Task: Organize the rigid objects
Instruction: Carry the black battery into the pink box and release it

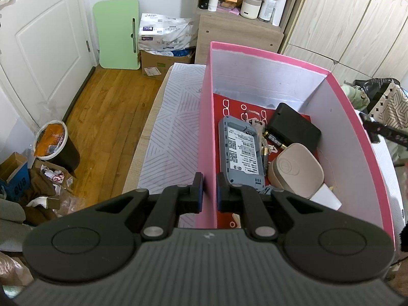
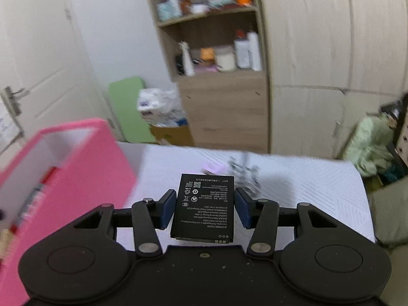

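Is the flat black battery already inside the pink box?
No, the flat black battery sits between the right gripper's fingers, outside the pink box.

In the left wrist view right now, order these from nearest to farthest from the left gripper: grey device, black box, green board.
From the left gripper, clamped on the pink box's wall:
1. Grey device, inside the box just ahead.
2. Black box, deeper in, toward the right.
3. Green board, leaning against the far wall, left.
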The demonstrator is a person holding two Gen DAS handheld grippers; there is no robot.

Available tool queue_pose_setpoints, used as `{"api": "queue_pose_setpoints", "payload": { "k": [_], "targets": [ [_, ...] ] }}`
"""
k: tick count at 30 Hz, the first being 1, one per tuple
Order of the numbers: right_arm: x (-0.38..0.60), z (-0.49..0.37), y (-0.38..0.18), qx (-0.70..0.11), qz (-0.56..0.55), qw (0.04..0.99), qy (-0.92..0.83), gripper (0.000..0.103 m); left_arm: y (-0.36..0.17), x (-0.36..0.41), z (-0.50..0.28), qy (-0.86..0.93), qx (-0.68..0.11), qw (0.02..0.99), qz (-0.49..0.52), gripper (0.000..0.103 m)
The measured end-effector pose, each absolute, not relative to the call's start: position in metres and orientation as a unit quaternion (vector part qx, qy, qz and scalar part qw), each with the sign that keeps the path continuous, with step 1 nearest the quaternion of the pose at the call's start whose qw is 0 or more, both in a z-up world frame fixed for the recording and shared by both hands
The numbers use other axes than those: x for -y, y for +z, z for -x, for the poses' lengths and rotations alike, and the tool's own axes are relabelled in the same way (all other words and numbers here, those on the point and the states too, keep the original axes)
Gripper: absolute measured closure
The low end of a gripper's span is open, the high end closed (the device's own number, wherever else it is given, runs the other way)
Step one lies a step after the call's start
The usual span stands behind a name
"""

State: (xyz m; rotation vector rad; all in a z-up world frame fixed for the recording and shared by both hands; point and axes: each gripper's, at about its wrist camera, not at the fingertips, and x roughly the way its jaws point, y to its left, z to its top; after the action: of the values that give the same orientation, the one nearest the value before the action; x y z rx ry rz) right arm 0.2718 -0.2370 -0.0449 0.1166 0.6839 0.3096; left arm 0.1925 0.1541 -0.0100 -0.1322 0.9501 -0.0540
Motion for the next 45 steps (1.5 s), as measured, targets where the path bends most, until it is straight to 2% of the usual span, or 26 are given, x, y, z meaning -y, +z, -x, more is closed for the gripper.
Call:
{"api": "queue_pose_setpoints", "payload": {
  "k": [7, 12, 21, 29, 31, 40, 45],
  "targets": [
    [0.172, -0.256, 0.007, -0.292, -0.039, 0.91, 0.292, 0.048, -0.01, -0.152, -0.192, -0.029, -0.452, 0.89, 0.054, 0.095],
    [0.114, -0.279, 0.02, -0.336, -0.023, 0.864, 0.375, 0.048, -0.009, -0.148, -0.192, -0.028, -0.449, 0.892, 0.039, 0.096],
    [0.03, -0.352, -0.018, -0.472, -0.006, 0.795, 0.382, 0.048, -0.01, -0.149, -0.193, -0.027, -0.448, 0.892, 0.043, 0.096],
    [0.009, -0.366, -0.04, -0.508, -0.013, 0.781, 0.362, 0.047, -0.01, -0.148, -0.194, -0.026, -0.451, 0.891, 0.042, 0.096],
    [0.014, -0.367, -0.037, -0.5, -0.018, 0.789, 0.355, 0.042, -0.01, -0.148, -0.194, -0.026, -0.451, 0.891, 0.042, 0.096],
    [0.083, -0.329, 0.027, -0.411, -0.029, 0.832, 0.37, 0.042, -0.01, -0.148, -0.194, -0.026, -0.453, 0.89, 0.045, 0.096],
    [0.136, -0.309, 0.042, -0.371, -0.047, 0.862, 0.342, 0.041, -0.01, -0.148, -0.195, -0.023, -0.455, 0.889, 0.043, 0.096]
  ]
}}
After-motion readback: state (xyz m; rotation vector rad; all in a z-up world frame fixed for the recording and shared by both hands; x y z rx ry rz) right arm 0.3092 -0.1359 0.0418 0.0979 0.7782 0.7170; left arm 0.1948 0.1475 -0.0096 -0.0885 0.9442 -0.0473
